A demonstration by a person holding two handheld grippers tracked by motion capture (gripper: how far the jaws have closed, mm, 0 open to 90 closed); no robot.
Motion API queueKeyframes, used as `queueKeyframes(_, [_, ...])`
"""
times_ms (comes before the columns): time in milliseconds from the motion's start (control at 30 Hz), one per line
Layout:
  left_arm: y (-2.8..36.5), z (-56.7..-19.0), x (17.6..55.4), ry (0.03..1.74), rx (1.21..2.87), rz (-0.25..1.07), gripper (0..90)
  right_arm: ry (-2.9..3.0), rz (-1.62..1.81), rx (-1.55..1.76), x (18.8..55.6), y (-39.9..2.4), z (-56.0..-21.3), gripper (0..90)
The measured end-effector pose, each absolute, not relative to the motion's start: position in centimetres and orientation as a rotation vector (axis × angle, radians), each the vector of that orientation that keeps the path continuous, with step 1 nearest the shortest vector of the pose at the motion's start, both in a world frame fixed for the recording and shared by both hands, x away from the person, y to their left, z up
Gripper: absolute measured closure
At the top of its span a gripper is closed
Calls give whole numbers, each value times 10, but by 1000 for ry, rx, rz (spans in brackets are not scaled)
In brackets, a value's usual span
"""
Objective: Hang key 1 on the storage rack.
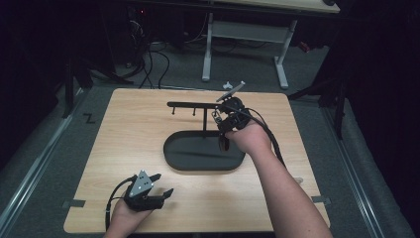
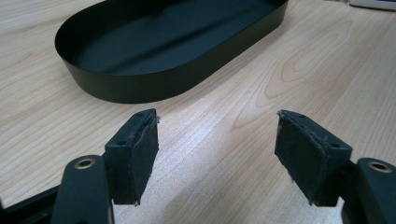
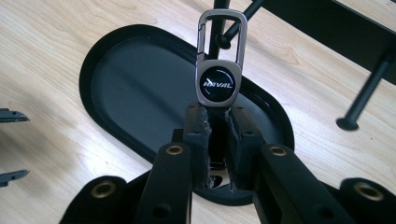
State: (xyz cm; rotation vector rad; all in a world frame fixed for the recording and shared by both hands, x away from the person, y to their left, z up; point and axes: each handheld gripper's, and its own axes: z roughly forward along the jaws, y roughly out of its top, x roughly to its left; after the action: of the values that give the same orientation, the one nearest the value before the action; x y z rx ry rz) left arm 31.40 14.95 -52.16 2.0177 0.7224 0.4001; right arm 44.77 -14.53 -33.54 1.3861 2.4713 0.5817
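Observation:
A grey metal keychain (image 3: 220, 70) with a HAVAL badge and a carabiner loop stands upright between the jaws of my right gripper (image 3: 217, 122), which is shut on its lower end. Its loop sits right in front of a peg of the black rack (image 3: 233, 29). In the high view my right gripper (image 1: 221, 119) hangs by the right end of the rack's bar (image 1: 194, 104), above the black oval tray (image 1: 176, 156). My left gripper (image 1: 163, 185) rests open near the table's front edge, nothing between its pads (image 2: 142, 154). The tray (image 2: 140, 86) lies just ahead of it.
The rack's post rises from the tray (image 3: 102, 60), and more pegs (image 3: 364, 95) hang from the bar. The wooden table (image 1: 124, 134) has bare room left of the tray. A white desk frame (image 1: 247, 34) stands on the floor beyond the far edge.

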Motion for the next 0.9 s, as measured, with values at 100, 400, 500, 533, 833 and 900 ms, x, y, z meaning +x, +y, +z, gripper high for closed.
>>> queueKeyframes(100, [150,-522,314,722,2018,400,306,2466,563,1383,450,-142,-340,802])
queueKeyframes(400, [150,-521,314,724,2017,397,306,2444,538,1415,462,-137,-353,801])
queueKeyframes(500, [151,-522,314,724,2019,397,306,2434,535,1431,465,-137,-355,800])
queueKeyframes(533, [151,-522,314,724,2019,396,306,2439,529,1422,467,-138,-356,800])
queueKeyframes(833, [151,-522,314,723,2019,395,306,2406,544,1467,479,-141,-360,796])
queueKeyframes(900, [151,-522,313,722,2018,396,306,2406,548,1468,480,-140,-362,792])
